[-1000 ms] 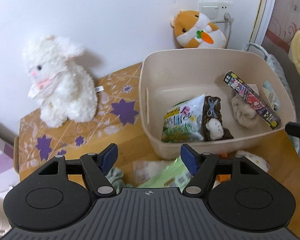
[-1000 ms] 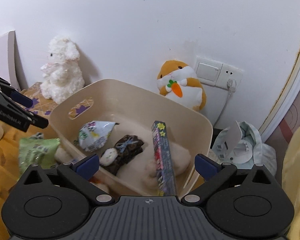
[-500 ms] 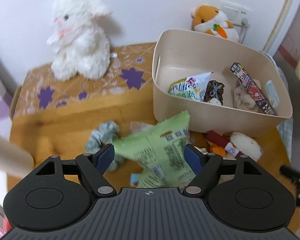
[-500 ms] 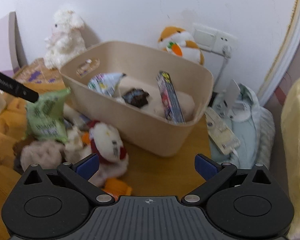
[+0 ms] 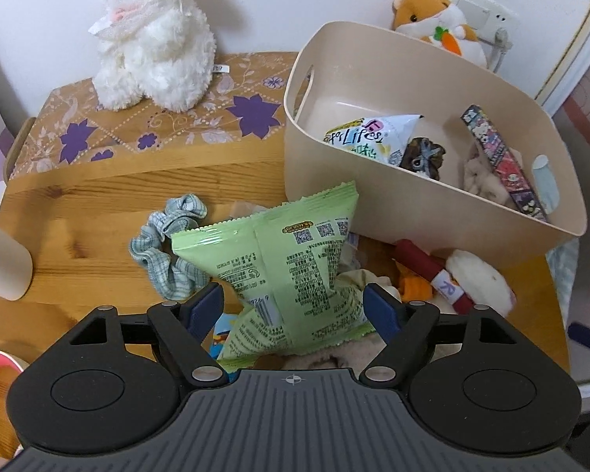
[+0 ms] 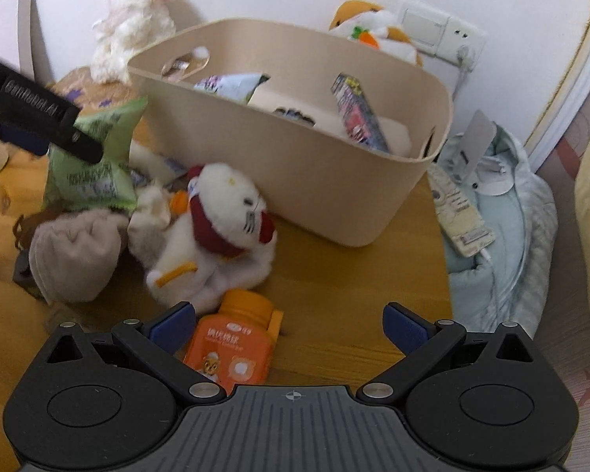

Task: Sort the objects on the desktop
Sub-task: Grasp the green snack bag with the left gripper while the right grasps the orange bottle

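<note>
A green snack bag (image 5: 291,259) stands tilted on a pile of small things in front of the beige bin (image 5: 373,33). My left gripper (image 5: 293,306) is open, its blue pads on either side of the bag's lower half, not visibly pressing. In the right wrist view the left gripper (image 6: 39,118) sits at the green bag (image 6: 94,165). My right gripper (image 6: 291,326) is open just above the table, with an orange bottle (image 6: 232,350) lying by its left finger. A white cat plush (image 6: 224,212) with a red scarf lies beside the bin (image 6: 295,165).
The bin holds a snack packet (image 5: 369,137), a dark bow item and a long printed box (image 5: 499,157). A checked scrunchie (image 5: 169,244), a beige pouch (image 6: 74,251), a white rabbit plush (image 5: 153,35), a hamster plush (image 5: 436,27) and a cup (image 5: 0,259) are around. Pale clothing (image 6: 503,216) lies off the table's right edge.
Both grippers have come down toward the table. The green bag now sits between the left gripper's wider fingers. The orange bottle has come into view under the right gripper.
</note>
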Motion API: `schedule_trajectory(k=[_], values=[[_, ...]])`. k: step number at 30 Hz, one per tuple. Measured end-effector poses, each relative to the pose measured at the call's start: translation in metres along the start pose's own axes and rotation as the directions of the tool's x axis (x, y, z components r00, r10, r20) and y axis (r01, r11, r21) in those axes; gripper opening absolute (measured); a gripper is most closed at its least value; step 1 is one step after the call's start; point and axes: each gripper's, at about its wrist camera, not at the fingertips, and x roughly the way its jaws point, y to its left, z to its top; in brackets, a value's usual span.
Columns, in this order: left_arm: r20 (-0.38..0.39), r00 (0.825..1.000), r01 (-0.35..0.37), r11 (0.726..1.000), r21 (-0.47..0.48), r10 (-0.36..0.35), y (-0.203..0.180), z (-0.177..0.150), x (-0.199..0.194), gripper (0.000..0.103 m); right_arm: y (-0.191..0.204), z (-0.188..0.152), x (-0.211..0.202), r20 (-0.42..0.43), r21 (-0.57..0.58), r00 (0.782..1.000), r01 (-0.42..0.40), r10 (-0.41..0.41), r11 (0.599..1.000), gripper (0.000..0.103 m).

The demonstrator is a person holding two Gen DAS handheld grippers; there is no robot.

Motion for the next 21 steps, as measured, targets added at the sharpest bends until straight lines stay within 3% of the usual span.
schedule_trajectory(k=[15, 21], values=[[-0.063, 0.998, -0.002, 0.996, -0.087, -0.003, 0.011, 0.009, 0.040, 0.081, 0.004, -0.011, 0.031, -0.103, 0.054, 0.990, -0.087, 0.092, 0.995, 0.103], [-0.024, 1.000, -0.008, 0.997, -0.077, 0.006, 0.014, 0.004, 0.035, 0.068, 0.002, -0.012, 0.038, -0.122, 0.068, 0.985, -0.112, 0.120, 0.991, 0.089]])
